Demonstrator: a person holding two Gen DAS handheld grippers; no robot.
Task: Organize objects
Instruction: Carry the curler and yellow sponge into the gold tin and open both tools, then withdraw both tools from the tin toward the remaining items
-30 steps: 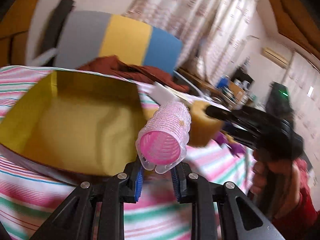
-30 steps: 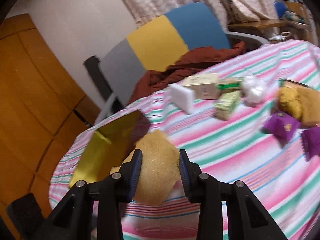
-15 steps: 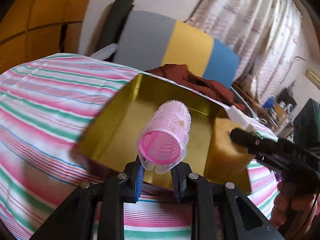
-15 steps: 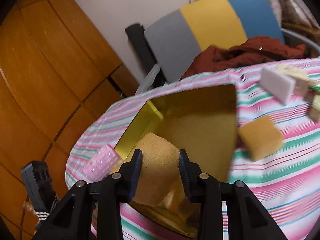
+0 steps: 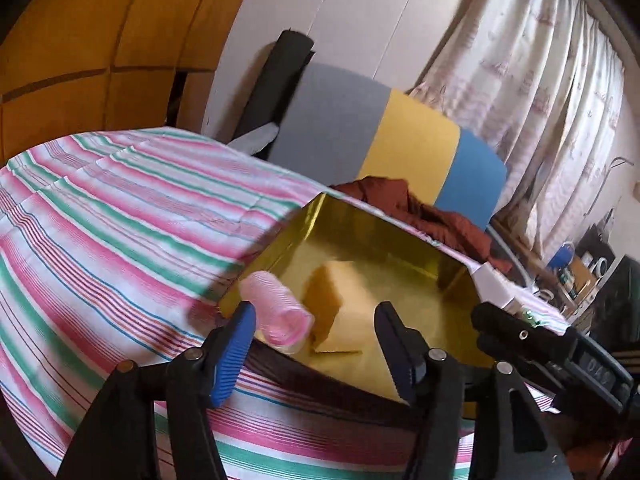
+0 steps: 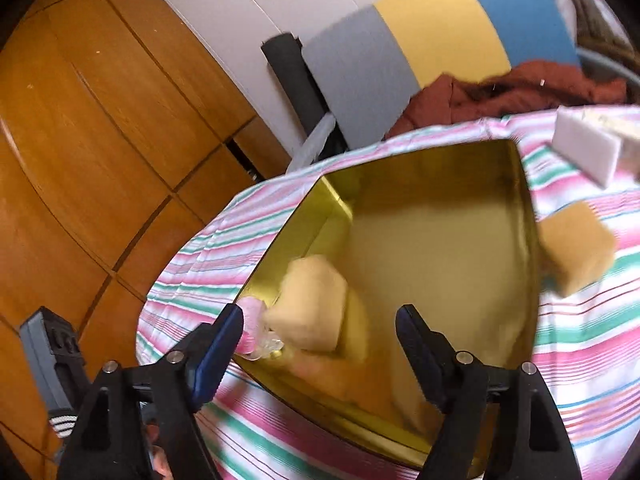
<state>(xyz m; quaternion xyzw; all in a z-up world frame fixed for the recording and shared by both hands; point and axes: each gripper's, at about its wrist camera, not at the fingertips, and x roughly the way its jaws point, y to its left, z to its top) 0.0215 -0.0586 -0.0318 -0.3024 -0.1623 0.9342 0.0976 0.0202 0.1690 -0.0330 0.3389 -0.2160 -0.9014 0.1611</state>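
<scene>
Both loads have been let go since half a second earlier: the pink hair roller (image 5: 280, 316) and the yellow sponge (image 5: 340, 308), each then clamped between closed jaws, are now seen free inside the gold tray (image 5: 404, 248), and both pairs of jaws have been spread wide. In the left wrist view the gold tray is seen at centre frame on the striped surface (image 5: 120, 232); the roller is lying on its side at the tray's lower-left corner, blurred, and whether it is fully at rest cannot be told. The sponge is placed just to the right of the roller, near the tray's left wall. In the right wrist view the same tray (image 6: 440, 168) fills the middle, with the sponge (image 6: 308, 308) at its lower left and the roller (image 6: 252, 316) just beside it, partly hidden behind a blue fingertip pad. A second sponge (image 6: 576, 252) is seen outside the tray, just beside its right wall, and a white block (image 6: 584, 148) is seen at the upper right on the cloth. The left hand-held gripper (image 5: 316, 352) is held wide open and empty at lower frame, above the tray's near edge. The right hand-held gripper (image 6: 320, 340) is likewise held wide open, gripping nothing, over the tray's near-left part; its black body (image 5: 540, 340) is seen at the lower right of the left view.
</scene>
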